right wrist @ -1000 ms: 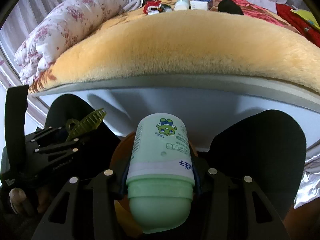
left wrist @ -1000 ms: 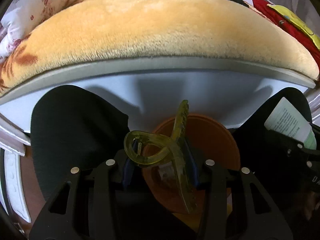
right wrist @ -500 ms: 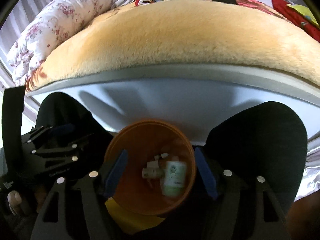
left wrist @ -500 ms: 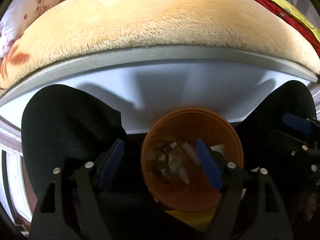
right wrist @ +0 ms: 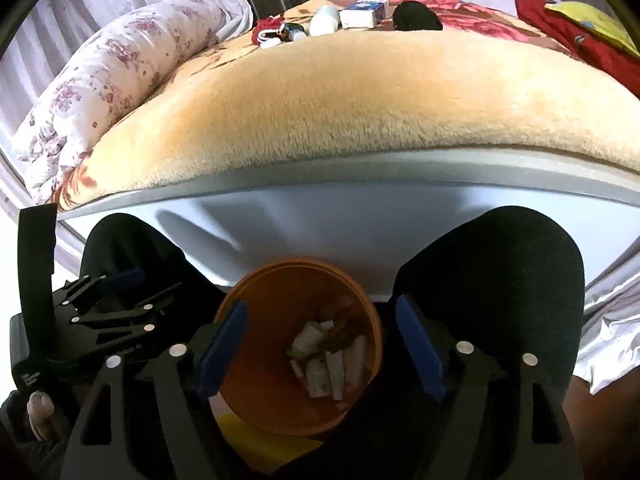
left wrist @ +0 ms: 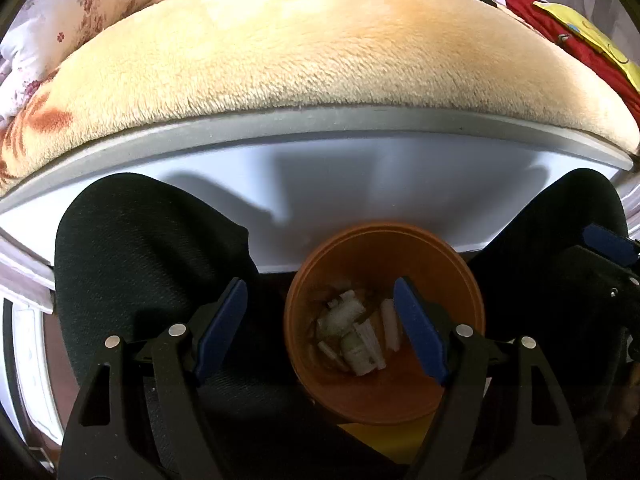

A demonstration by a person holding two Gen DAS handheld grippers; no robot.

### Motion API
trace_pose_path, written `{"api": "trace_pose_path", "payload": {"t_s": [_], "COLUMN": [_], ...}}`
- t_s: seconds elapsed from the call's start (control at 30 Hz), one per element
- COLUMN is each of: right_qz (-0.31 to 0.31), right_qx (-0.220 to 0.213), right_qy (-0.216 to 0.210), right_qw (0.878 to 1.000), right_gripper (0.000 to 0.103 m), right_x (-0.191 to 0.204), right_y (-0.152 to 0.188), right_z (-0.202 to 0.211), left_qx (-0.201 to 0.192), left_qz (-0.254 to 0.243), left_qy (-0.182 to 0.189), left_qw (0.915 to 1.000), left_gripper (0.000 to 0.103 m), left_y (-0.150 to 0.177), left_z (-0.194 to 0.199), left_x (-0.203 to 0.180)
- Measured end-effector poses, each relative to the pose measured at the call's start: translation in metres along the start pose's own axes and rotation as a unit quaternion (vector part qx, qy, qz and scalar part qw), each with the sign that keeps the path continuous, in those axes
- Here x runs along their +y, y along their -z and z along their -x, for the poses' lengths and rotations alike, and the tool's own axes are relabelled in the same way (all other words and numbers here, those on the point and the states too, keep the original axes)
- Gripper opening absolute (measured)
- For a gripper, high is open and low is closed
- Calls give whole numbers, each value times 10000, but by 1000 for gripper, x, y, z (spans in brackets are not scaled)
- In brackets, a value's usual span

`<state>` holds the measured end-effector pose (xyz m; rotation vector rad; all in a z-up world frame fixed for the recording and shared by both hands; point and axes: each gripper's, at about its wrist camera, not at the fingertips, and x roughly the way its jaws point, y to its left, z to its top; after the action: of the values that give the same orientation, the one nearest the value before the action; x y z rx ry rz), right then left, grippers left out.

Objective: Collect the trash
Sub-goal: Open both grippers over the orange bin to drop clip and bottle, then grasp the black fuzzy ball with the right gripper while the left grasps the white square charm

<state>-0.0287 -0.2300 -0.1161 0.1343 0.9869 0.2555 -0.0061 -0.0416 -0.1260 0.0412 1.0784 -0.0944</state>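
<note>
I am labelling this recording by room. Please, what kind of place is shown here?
Most likely a bedroom in a home. A bed with a plush yellow blanket fills the view, a rolled floral quilt lies on it, and an orange trash bin stands beside it.

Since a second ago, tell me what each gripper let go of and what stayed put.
The left gripper released the yellow-green hair claw and the right gripper released the green bottle; both went down into the orange bin. Both grippers now hang open and empty over it. The bin and the tan blanket have not moved.
</note>
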Motion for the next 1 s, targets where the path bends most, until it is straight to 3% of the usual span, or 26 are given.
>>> {"api": "trace_pose_path", "payload": {"t_s": [0.2, 0.37, 0.47, 0.53, 0.63, 0.8, 1.0], "right_qz": [-49, 18, 105, 114, 135, 174, 220], "right_qx": [-56, -209, -542, -780, -947, -1099, -963], "right_qy": [-27, -102, -64, 19, 211, 697, 992], "right_qw": [10000, 9997, 9985, 9969, 9952, 9914, 9902], "right_gripper": [75, 83, 91, 92, 94, 94, 94], "right_x": [-2, -5, -14, -25, -40, -68, -90], "right_y": [-5, -29, -67, -99, -145, -226, -285], "right_z": [6, 26, 46, 53, 50, 18, -29], "left_qx": [-92, -581, -1089, -1309, -1543, -1536, -1497], "left_qz": [-16, -126, -215, -159, -25, 333, 627], "left_qy": [-40, -48, -122, 50, 132, 175, 203], "left_qw": [9999, 9982, 9938, 9913, 9879, 9874, 9865], "left_gripper": [74, 75, 85, 90, 90, 90, 90], "left_y": [-1, -17, -40, -56, -82, -116, -140], "left_z": [7, 43, 72, 84, 89, 76, 61], "left_x": [2, 7, 9, 14, 20, 36, 51]}}
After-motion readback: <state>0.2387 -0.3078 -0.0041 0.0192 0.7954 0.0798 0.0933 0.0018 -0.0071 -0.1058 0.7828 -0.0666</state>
